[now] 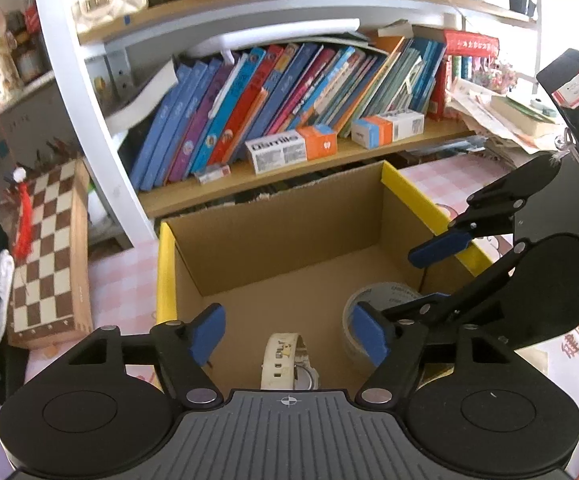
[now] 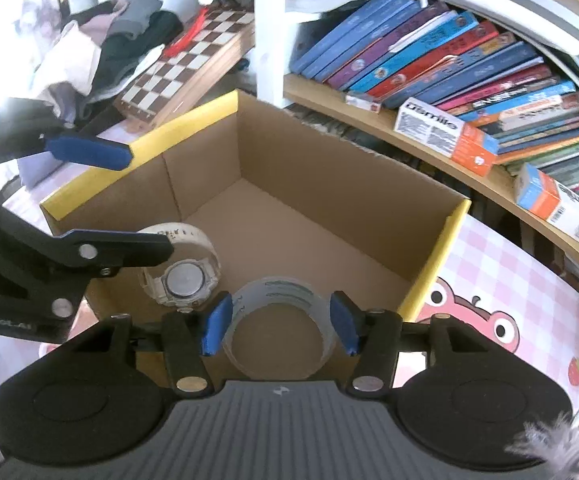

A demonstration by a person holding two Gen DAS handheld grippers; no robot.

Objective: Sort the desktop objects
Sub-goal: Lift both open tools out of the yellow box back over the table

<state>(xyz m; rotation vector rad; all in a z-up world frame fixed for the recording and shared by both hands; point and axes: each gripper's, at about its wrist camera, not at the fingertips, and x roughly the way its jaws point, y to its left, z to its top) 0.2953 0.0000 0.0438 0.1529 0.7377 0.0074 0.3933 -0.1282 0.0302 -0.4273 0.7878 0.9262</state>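
Left wrist view: we look down into an open cardboard box [image 1: 289, 240] with yellow-edged side flaps.
Left claw [image 1: 289, 336]: we see its blue pads spread wide apart, gripping nothing; the white watch [image 1: 285, 364] lies on the box floor below and between them, with no pad on it.
Right claw, from the left camera [image 1: 401, 296]: it reaches in from the right, its pads parted over the tape roll [image 1: 385, 300].
Right wrist view: we see the right claw [image 2: 281, 328] with its pads standing on either side of the clear tape roll [image 2: 281, 320], which lies flat on the box floor [image 2: 309, 232]; whether the pads touch the roll we cannot tell, though they look just clear of it.
Left claw, from the right camera [image 2: 137, 196]: its fingers stand open above the watch [image 2: 181, 276].
Count: we count one watch, one tape roll and one box; both things lie near the box's close wall, the watch left of the roll.
Desk [image 2: 509, 280]: pink checked cloth with a cartoon print.
Room: a folding chessboard [image 1: 49, 252] stands left of the box; behind it, a wooden shelf [image 1: 329, 156] carries leaning books and three small cartons.
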